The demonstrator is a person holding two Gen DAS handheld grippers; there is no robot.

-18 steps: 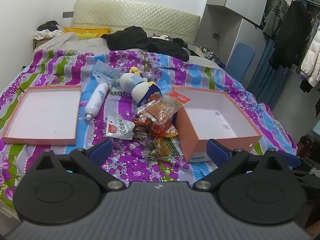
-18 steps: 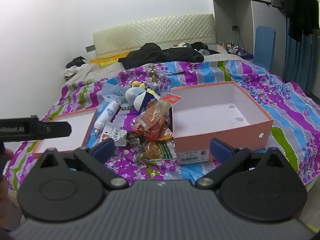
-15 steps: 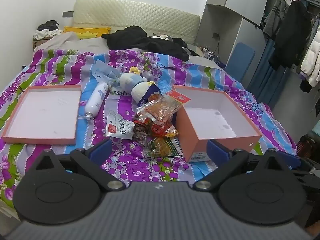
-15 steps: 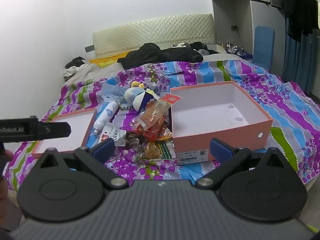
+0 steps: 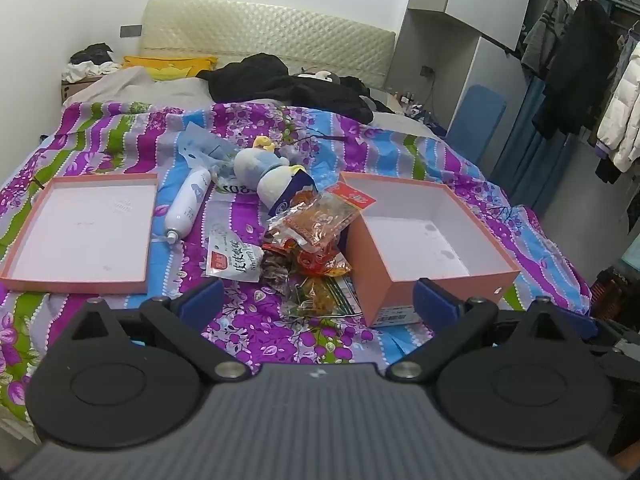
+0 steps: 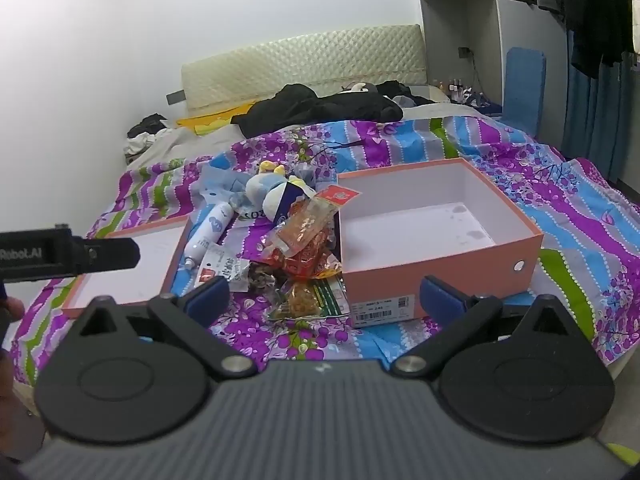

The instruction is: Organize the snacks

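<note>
Several snack packets (image 5: 312, 236) (image 6: 304, 240) lie heaped on the flowered bedspread, beside a white packet with red print (image 5: 234, 258) (image 6: 218, 268). To their right stands an empty pink box (image 5: 424, 236) (image 6: 432, 232). Its flat lid (image 5: 80, 228) (image 6: 132, 268) lies to the left. My left gripper (image 5: 316, 306) hangs open above the bed's near edge, well short of the pile, nothing between its blue pads. My right gripper (image 6: 326, 300) is open too, likewise clear of the snacks.
A white spray bottle (image 5: 188, 208) (image 6: 210, 230) and a plush toy (image 5: 264, 172) (image 6: 272, 192) lie behind the pile. Black clothes (image 5: 288, 88) cover the bed's far end. A blue chair (image 5: 476, 120) and hanging coats (image 5: 576, 68) stand right. The left gripper's body (image 6: 60, 254) juts in.
</note>
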